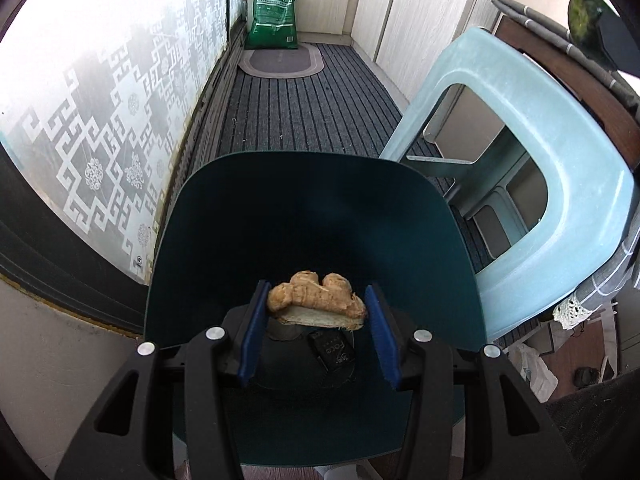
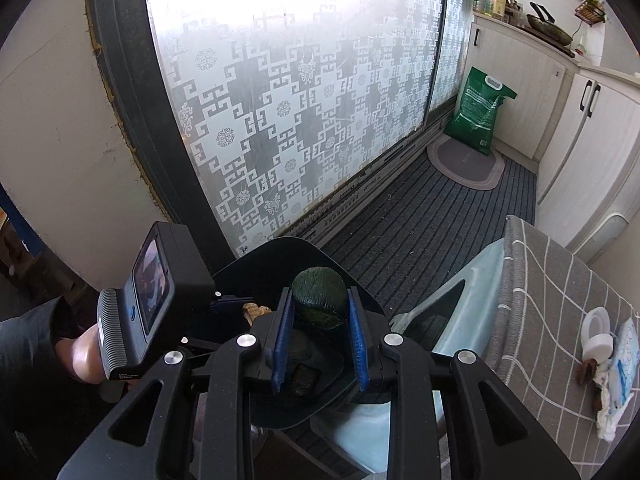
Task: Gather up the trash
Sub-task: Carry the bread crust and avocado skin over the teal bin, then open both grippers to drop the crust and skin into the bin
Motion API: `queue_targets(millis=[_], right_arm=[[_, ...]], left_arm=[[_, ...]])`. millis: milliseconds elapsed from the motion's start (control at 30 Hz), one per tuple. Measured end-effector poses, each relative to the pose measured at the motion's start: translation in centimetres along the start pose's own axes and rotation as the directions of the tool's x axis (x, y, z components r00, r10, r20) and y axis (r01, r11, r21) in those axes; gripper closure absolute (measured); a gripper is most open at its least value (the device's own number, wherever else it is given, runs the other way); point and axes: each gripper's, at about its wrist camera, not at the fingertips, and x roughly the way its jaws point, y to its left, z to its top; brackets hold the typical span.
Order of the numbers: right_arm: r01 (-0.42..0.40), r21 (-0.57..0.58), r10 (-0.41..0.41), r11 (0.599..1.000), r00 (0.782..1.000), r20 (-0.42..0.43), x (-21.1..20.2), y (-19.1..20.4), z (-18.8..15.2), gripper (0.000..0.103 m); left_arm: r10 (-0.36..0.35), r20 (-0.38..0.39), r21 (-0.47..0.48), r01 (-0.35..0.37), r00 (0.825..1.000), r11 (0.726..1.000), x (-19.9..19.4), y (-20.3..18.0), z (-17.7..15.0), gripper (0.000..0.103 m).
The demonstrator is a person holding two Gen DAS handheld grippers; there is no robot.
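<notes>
My left gripper [image 1: 318, 306] is shut on a knobbly piece of ginger [image 1: 316, 300], held above the open mouth of a dark teal bin [image 1: 312, 200]. A black packet [image 1: 334, 350] lies inside the bin. My right gripper [image 2: 319, 304] is shut on a dark green, rough-skinned avocado piece [image 2: 318, 294], also over the bin's rim [image 2: 280, 246]. The ginger [image 2: 256, 312] shows just left of it, beside the left gripper's camera unit [image 2: 160, 300]. The avocado piece [image 1: 582, 16] appears at the top right of the left wrist view.
A light blue plastic stool [image 1: 540, 152] stands right of the bin. A table with a grey checked cloth [image 2: 560, 280] holds a white lid [image 2: 596, 336] and tissue scraps [image 2: 612, 396]. A green sack [image 2: 478, 110], oval mat [image 2: 466, 164] and cabinets [image 2: 592, 148] lie beyond, with the frosted glass door [image 2: 300, 100] on the left.
</notes>
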Motion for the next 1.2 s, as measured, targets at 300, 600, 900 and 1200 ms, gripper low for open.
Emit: queue_targets(millis=[300, 600, 900, 1200], right_arm=[[-0.019, 0.005, 0.019, 1.0, 0.998, -0.065, 2.4, 1.2, 0.3, 0.077], [-0.008, -0.009, 0.006, 1.0, 0.988, -0.151, 5.7, 1.8, -0.9, 0.077], [-0.012, -0.03, 0.005, 0.999, 0.972, -0.237, 9.0, 2.5, -2.9, 0.077], [-0.031, -0.033, 0.019, 0.999, 0.947, -0.32, 12.2, 3.1, -5.1, 0.077]], left_arm=[[0.012, -0.04, 0.01, -0.011, 0.999, 1.0, 1.0, 0.7, -1.1, 0.05], [0.027, 0.093, -0.044, -0.023, 0.995, 0.999, -2.2, 2.6, -0.5, 0.068], [0.035, 0.248, -0.066, -0.019, 0.968, 0.998, -6.6, 2.4, 0.8, 0.081], [0.026, 0.355, -0.103, 0.011, 0.935, 0.995, -9.8, 2.8, 2.0, 0.09]])
